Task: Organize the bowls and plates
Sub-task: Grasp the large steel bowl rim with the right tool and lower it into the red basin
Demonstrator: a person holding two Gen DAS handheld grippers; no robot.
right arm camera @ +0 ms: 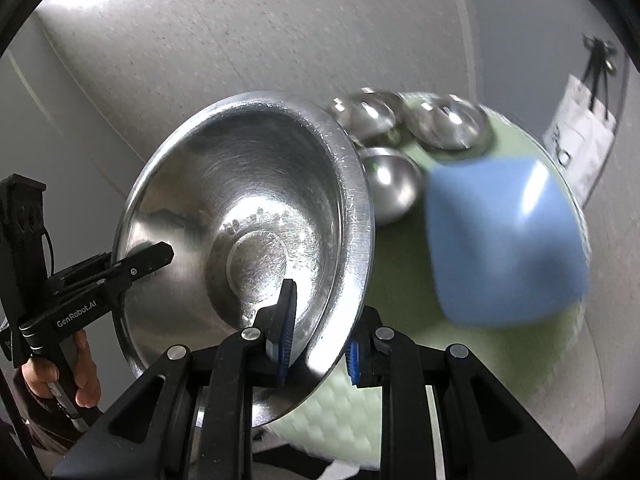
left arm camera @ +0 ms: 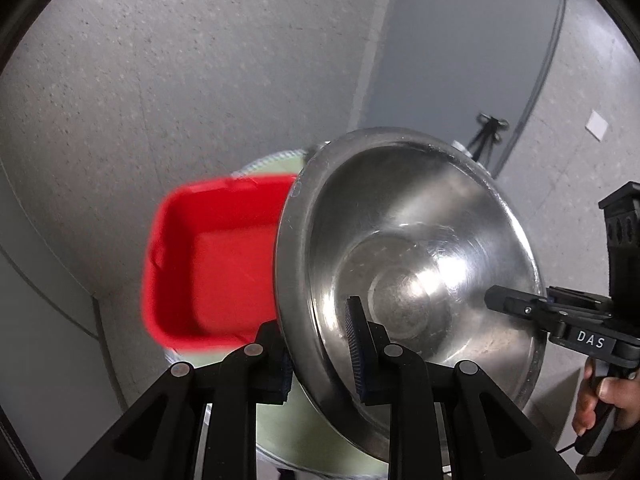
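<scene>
A large steel bowl [left arm camera: 416, 276] is held in the air by both grippers, one on each side of its rim. My left gripper [left arm camera: 320, 356] is shut on the rim, one finger inside the bowl and one outside. My right gripper [right arm camera: 320, 344] is shut on the opposite rim of the same bowl [right arm camera: 240, 232]. The right gripper also shows in the left wrist view [left arm camera: 516, 304], and the left gripper in the right wrist view [right arm camera: 140, 264]. Below, a red tub [left arm camera: 208, 264] sits on a pale green mat [left arm camera: 280, 412].
In the right wrist view, three small steel bowls [right arm camera: 444, 124] sit upside down on the green mat [right arm camera: 404, 272], beside an upturned blue tub [right arm camera: 504, 240]. A white bag [right arm camera: 580, 148] hangs at the far right. A grey door [left arm camera: 460, 52] is behind.
</scene>
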